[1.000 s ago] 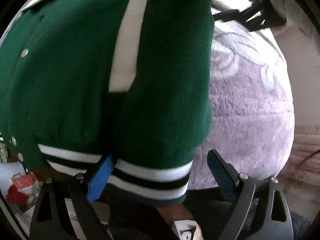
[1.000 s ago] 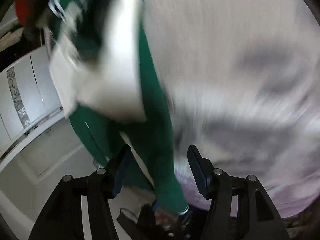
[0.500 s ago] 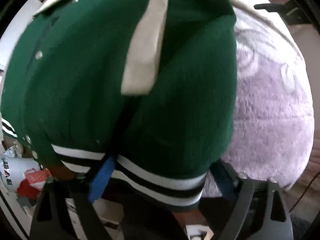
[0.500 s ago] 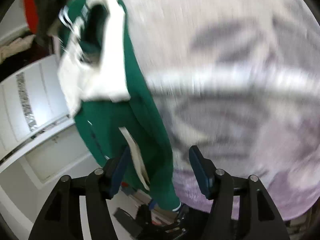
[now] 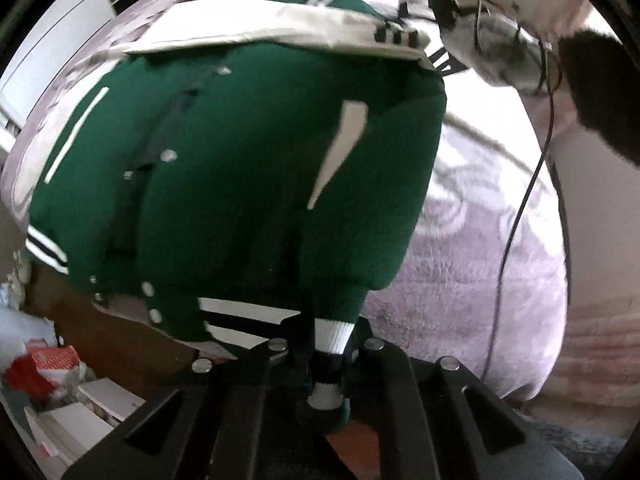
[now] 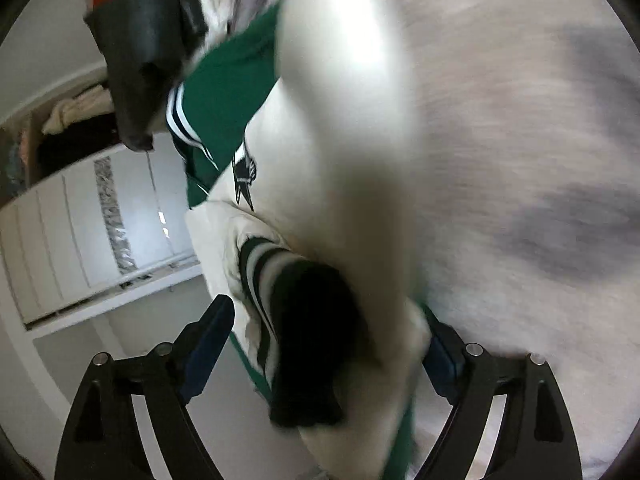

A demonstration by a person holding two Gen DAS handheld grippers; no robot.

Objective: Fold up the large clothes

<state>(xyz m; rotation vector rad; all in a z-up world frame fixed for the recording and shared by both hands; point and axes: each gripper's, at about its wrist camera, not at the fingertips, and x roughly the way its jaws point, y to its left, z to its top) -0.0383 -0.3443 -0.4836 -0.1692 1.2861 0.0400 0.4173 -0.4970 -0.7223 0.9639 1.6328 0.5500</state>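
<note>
A green varsity jacket with white sleeves and black-and-white striped ribbing lies on a lilac fleece blanket. My left gripper points steeply down and is shut on the jacket's striped hem, which bunches between the jaws. In the right wrist view the picture is blurred. My right gripper has its jaws opening, and a white sleeve with its dark striped cuff hangs between them. The left pad stands clear of the cloth. The right fingertip is partly hidden behind the sleeve.
A black cable trails over the blanket at the right. Red and white packaging and boxes lie on the floor at the lower left. A white wardrobe stands left of the bed, with a dark object above it.
The left jaws have closed on the striped hem and lifted it, so more of the jacket shows. The right gripper has swept over to the white sleeve, its jaws wider, with the cuff now between them.
</note>
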